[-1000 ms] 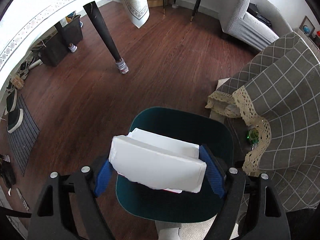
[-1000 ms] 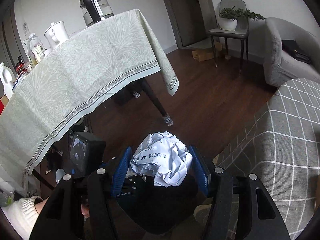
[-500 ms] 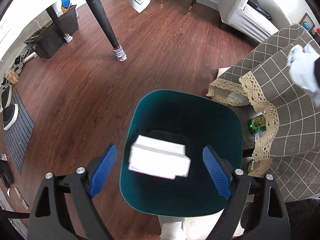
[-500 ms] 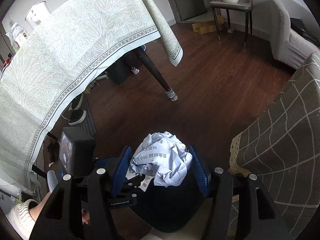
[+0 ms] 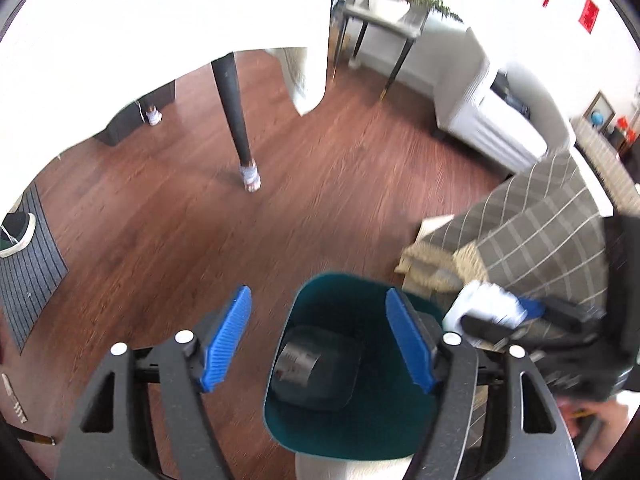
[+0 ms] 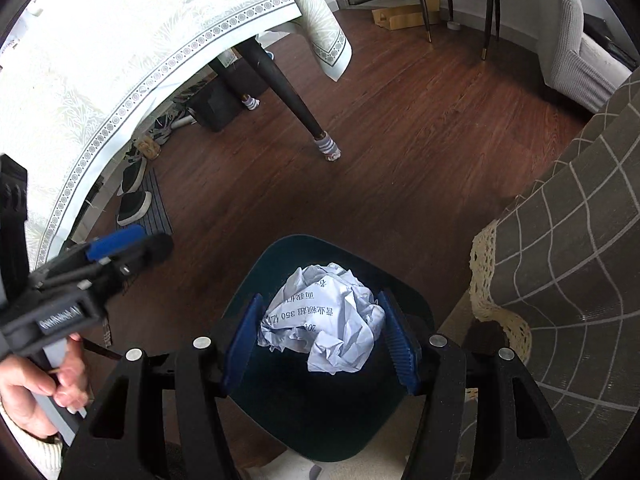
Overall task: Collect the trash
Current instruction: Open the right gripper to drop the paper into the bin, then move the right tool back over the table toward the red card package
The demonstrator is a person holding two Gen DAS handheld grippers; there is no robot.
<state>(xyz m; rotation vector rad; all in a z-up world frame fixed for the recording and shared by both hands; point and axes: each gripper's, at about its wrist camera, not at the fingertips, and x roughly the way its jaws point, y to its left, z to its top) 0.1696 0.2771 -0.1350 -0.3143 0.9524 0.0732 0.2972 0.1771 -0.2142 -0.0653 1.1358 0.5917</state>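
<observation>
Brown wood floor, green bin below me.
My left gripper is wide open, holding nothing; my right gripper squeezes a paper ball over the bin.

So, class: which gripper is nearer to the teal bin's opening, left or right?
Right. The right gripper, jaws shut on the crumpled paper, hangs directly over the teal bin. The left gripper, jaws open and empty, sits off toward the bin's left rim.
</observation>
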